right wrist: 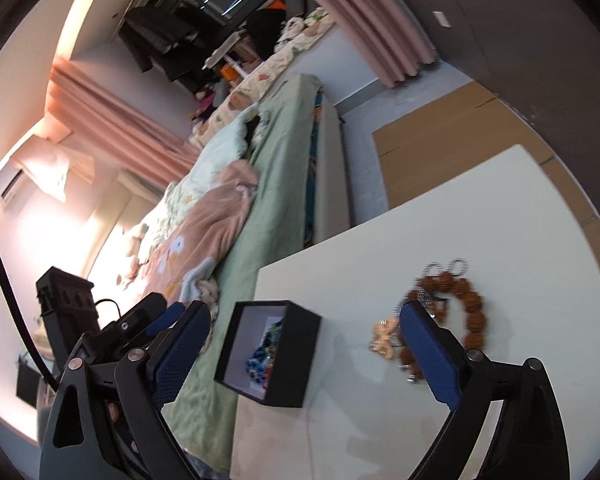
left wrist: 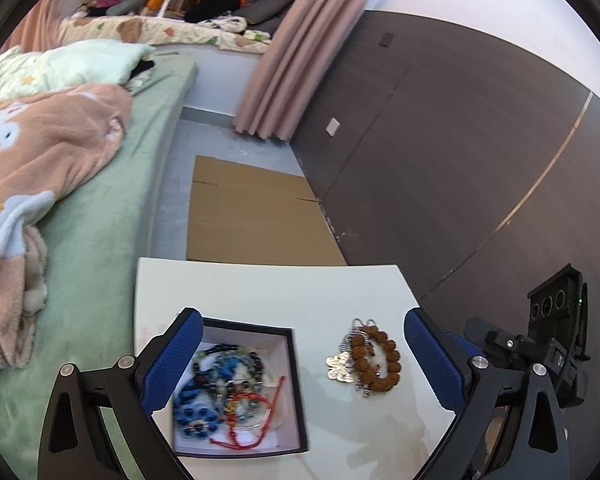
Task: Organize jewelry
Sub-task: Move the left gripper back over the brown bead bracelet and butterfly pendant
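Both grippers, left (left wrist: 302, 364) and right (right wrist: 304, 354), are hovering spread and empty. The beads (left wrist: 376, 362) are waiting beside the box (left wrist: 296, 392); next likely calls for pinching them.

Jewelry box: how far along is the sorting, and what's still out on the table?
Done: the black box already holds a tangle of blue beads, red cord and other pieces. In hand: nothing; both the left tongs and right tongs stand open and empty. Left: the brown bead bracelet and the silver coin chain under it lie on the white table, beside the box.
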`<state>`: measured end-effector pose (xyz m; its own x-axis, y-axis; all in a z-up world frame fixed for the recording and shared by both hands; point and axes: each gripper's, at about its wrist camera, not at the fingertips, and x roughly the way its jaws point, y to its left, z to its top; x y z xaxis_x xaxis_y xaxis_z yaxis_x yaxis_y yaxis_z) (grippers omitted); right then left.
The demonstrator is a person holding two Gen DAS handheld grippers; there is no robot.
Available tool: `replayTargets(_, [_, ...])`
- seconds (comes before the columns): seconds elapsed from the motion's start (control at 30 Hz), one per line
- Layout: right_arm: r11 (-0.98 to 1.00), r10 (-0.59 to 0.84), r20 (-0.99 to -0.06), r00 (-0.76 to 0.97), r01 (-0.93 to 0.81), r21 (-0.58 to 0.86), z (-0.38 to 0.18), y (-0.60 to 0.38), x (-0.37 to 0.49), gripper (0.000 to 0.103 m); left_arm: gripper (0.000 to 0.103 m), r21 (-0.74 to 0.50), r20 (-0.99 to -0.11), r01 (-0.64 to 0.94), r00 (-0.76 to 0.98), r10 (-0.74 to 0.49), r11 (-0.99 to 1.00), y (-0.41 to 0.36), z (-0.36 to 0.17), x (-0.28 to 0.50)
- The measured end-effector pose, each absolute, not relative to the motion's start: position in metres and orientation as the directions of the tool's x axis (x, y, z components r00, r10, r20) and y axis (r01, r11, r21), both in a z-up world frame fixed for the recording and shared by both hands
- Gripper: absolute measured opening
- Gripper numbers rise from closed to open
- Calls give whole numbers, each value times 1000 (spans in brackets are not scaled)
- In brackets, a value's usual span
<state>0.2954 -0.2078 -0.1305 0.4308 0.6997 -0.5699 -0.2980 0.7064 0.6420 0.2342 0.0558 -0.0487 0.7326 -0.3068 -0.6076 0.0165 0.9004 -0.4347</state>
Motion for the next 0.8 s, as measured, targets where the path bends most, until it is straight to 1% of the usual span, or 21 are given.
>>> replayTargets(0.03, [717, 688, -579, 437, -287, 635, -131, -213, 296, 96, 95, -426, -613, 26, 727, -310, 904, 49, -49, 236])
replayTargets(0.1, [731, 671, -592, 447, -266, 628, -133, -222, 296, 96, 87, -416, -625, 38, 714, -316, 909, 39, -51, 237])
replayTargets(0.2, [747, 651, -608, 455, -238, 621, -137, -237, 296, 96, 80, -402, -648, 57, 688, -327, 914, 21, -56, 241])
replayTargets(0.33, [771, 619, -633, 465, -207, 602, -140, -252, 297, 96, 73, -374, -670, 87, 663, -334, 923, -3, -62, 246])
replayTargets(0.4, [773, 614, -640, 462, -188, 606, -144, -259, 297, 96, 67, -361, -683, 99, 649, -335, 927, -12, -65, 249])
replayTargets(0.47, [780, 605, -654, 454, -171, 603, -147, -266, 299, 96, 65, -351, -698, 104, 633, -334, 931, -20, -70, 252])
replayTargets(0.6, [781, 600, -666, 443, -144, 607, -153, -279, 299, 96, 57, -317, -731, 115, 603, -320, 941, -37, -79, 257])
replayTargets(0.77, [776, 601, -674, 430, -109, 622, -158, -294, 300, 96, 54, -277, -778, 148, 546, -312, 949, -58, -95, 262])
replayTargets(0.8, [776, 599, -676, 429, -103, 623, -158, -297, 300, 96, 52, -272, -786, 151, 535, -310, 950, -61, -98, 263])
